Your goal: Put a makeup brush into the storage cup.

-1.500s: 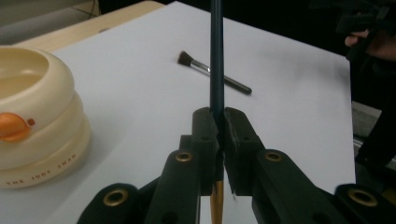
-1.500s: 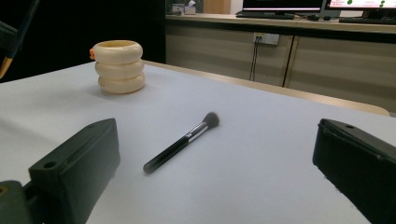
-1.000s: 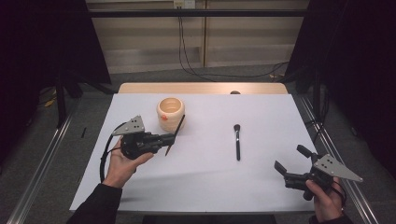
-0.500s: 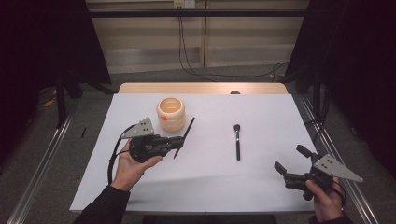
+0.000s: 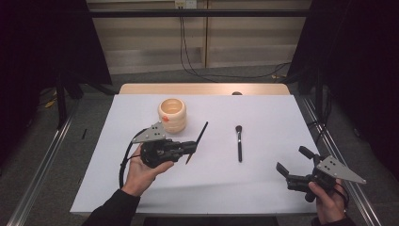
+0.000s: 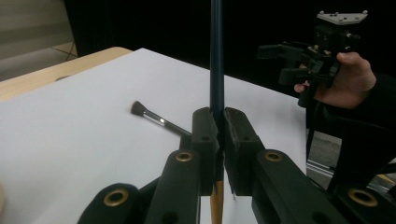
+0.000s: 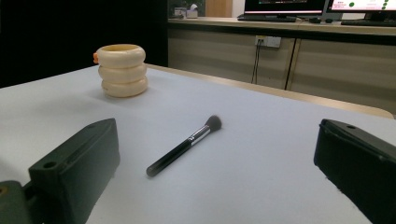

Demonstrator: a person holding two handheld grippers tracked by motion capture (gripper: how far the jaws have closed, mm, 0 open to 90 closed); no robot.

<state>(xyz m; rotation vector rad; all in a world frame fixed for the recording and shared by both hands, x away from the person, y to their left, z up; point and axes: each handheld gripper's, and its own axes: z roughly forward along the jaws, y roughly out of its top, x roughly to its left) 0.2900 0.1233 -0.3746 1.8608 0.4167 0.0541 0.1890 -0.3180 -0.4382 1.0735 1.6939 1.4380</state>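
Left claw pinches the thin dark brush above the white desk, just near of the cream ringed holder, while right claw gapes wide at near right.

My left gripper and right gripper are matte black, each topped by a grey three-cornered plate; brass-ringed holes dot the fingers; my sleeves are dark.

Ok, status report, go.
Left gripper shut on thin dark brush, lifted. Right gripper open, idle. Cream holder upright; second brush lies flat, not blocking.
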